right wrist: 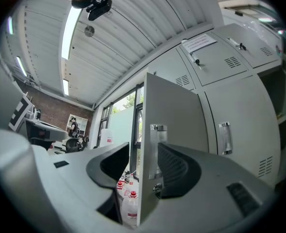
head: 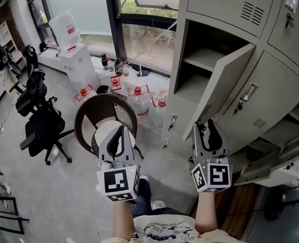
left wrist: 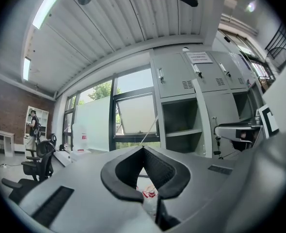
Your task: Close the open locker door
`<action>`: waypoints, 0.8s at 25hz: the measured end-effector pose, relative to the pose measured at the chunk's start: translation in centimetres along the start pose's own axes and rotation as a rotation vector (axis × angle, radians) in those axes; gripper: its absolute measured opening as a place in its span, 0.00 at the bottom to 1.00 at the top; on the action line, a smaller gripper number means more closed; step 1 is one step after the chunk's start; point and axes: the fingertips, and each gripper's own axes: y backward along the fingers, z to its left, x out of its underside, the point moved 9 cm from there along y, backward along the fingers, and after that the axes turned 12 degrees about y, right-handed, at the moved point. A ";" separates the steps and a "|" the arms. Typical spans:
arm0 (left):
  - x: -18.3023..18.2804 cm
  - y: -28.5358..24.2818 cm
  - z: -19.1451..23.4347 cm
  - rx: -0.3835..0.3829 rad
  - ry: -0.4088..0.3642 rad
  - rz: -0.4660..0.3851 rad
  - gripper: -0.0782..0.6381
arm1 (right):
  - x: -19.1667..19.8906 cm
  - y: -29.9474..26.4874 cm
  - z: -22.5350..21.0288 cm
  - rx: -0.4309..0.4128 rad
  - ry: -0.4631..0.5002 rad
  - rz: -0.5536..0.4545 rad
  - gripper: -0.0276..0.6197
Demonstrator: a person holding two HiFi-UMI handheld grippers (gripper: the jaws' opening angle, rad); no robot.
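Observation:
The grey lockers (head: 271, 85) fill the right of the head view. One locker door (head: 223, 87) stands swung out from its open compartment (head: 202, 59). My right gripper (head: 206, 126) is at the door's lower free corner. In the right gripper view the door (right wrist: 174, 110) runs edge-on between the open jaws of the right gripper (right wrist: 143, 147), with a gap on the left side; the door handle (right wrist: 157, 140) sits just beyond the right jaw. My left gripper (head: 121, 130) hangs left of the lockers over the floor. The left gripper (left wrist: 144, 149) is shut on nothing and faces the lockers and window.
Several large water bottles (head: 139, 97) stand on the floor left of the lockers. A round brown chair (head: 105, 116) is under my left gripper. A black office chair (head: 40, 128) and a white water dispenser (head: 76, 59) stand farther left. A person (left wrist: 32, 125) is far across the room.

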 end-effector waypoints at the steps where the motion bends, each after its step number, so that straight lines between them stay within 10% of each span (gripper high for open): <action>1: 0.0 -0.8 0.1 0.013 0.002 0.000 0.11 | 0.1 -0.3 -0.1 0.009 0.002 -0.001 0.33; 20: 0.3 -13.4 1.0 0.255 0.042 0.019 0.11 | 1.2 -6.8 0.3 0.055 0.029 0.020 0.25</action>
